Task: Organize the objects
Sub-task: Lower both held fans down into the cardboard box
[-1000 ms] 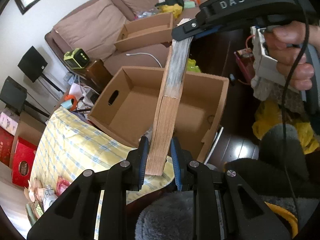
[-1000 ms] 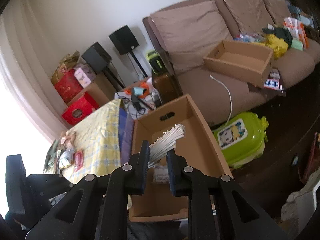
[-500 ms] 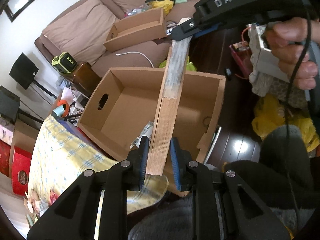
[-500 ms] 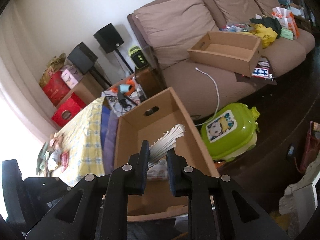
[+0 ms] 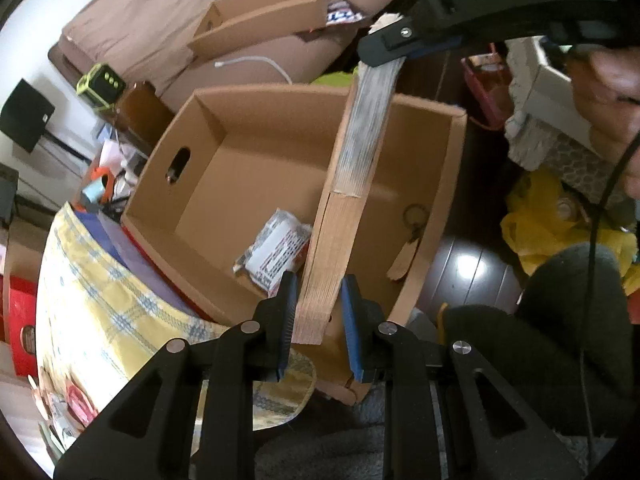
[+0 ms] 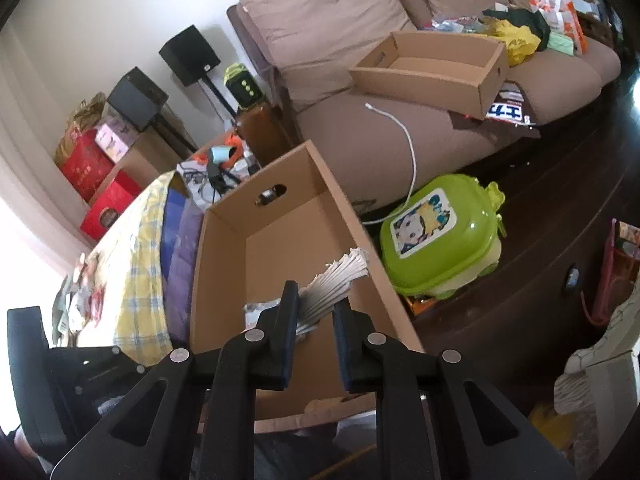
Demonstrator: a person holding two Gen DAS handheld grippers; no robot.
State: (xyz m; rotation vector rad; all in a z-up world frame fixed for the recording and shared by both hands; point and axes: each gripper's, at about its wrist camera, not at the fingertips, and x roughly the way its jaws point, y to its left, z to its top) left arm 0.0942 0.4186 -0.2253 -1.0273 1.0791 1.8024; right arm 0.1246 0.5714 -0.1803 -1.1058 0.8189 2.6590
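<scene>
We hold the closed folding fan [image 5: 352, 184], light, stiff lengthwise yet fragile at its paper end, with left tongs [image 5: 318, 316] clamped on its wooden ribs and right tongs [image 6: 316, 312] clamped on its paper tip above the cardboard box [image 5: 436, 216].

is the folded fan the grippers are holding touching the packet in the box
Cannot tell. In the left wrist view the folded fan overlaps the packet in the cardboard box, but no view plainly shows contact or a gap.

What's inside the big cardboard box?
Inside the big cardboard box lies a crinkly printed packet. The folded fan held above hides part of the floor, so more could be there.
</scene>
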